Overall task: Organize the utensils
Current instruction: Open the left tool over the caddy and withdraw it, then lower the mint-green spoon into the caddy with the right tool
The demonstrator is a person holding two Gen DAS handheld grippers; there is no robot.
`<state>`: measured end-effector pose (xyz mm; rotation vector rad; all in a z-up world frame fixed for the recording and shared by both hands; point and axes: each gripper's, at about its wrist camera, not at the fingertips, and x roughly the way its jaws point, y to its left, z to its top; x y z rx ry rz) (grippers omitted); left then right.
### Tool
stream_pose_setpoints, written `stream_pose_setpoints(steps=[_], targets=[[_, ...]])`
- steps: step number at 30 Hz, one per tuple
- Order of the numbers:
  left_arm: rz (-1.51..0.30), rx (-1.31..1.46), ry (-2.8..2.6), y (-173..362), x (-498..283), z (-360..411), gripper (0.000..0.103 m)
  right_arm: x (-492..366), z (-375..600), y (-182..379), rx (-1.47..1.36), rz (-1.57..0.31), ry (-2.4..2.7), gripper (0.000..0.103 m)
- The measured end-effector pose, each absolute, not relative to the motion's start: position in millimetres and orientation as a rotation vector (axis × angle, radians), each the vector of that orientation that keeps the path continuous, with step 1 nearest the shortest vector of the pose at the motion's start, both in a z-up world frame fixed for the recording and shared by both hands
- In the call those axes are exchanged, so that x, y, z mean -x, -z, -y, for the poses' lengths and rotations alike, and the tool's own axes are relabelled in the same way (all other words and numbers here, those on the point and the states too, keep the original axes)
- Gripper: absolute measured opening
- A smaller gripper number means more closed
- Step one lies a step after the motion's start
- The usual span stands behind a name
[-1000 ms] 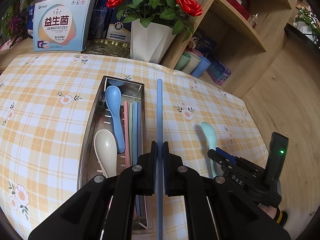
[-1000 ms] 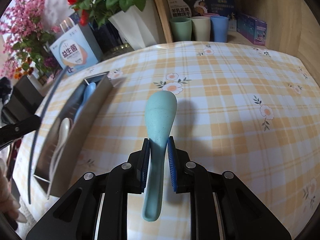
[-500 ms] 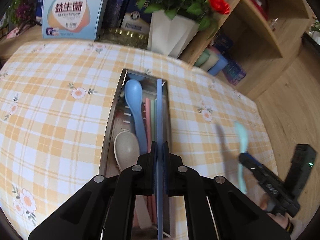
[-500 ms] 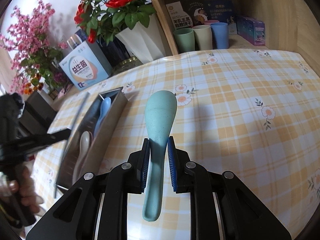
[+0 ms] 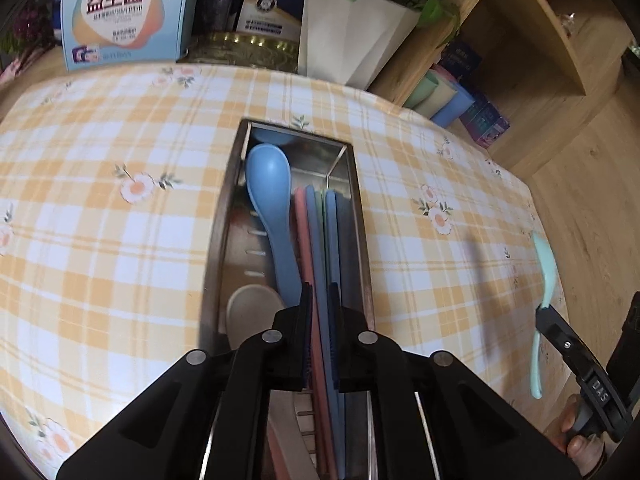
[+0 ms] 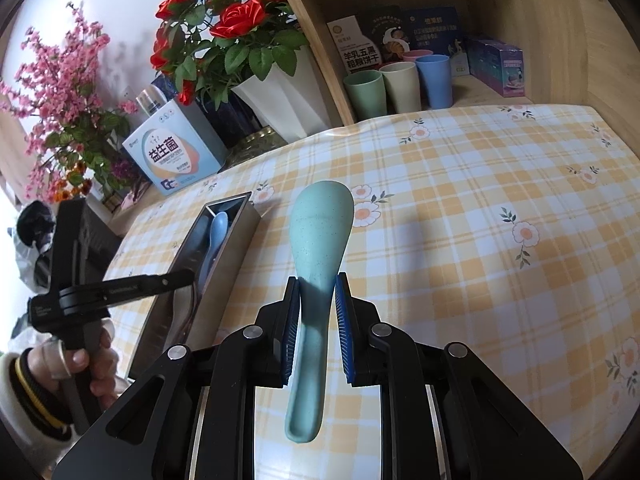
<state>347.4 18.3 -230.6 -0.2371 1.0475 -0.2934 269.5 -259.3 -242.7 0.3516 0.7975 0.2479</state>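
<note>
Inside the long steel utensil tray (image 5: 360, 216) lie two spoons, a blue plastic spoon (image 5: 272, 200) and a cream spoon (image 5: 248, 312) half hidden, plus four or so chopsticks (image 5: 320, 240), their near ends covered. The left gripper (image 5: 320, 340) is opening above them, pads clear. The right gripper (image 6: 316, 332) clamps one teal spoon (image 6: 316, 240) above the checked tablecloth (image 6: 480, 200), off the tray's right side.

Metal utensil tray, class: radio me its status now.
Left gripper opening over tray, blue chopstick between pads. Right gripper clamps teal spoon. Path clear.
</note>
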Motion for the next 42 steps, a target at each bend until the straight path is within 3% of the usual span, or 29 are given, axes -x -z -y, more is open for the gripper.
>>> stream_pose_setpoints(steps=[24, 28, 42], targets=[[-0.908, 0.080, 0.204, 181.0, -291.3, -87.2, 0.092, -303.8, 139.8, 228.3, -0.288, -0.924, -0.362, 0.018], [-0.905, 0.071, 0.162, 178.8, -289.4, -100.2, 0.097, -309.1, 120.1, 230.1, -0.281, -0.959, -0.360, 0.018], [-0.892, 0.100, 0.103, 180.7, -283.4, -125.9, 0.097, -326.3, 84.6, 248.6, -0.251, -1.065, -0.304, 0.018]])
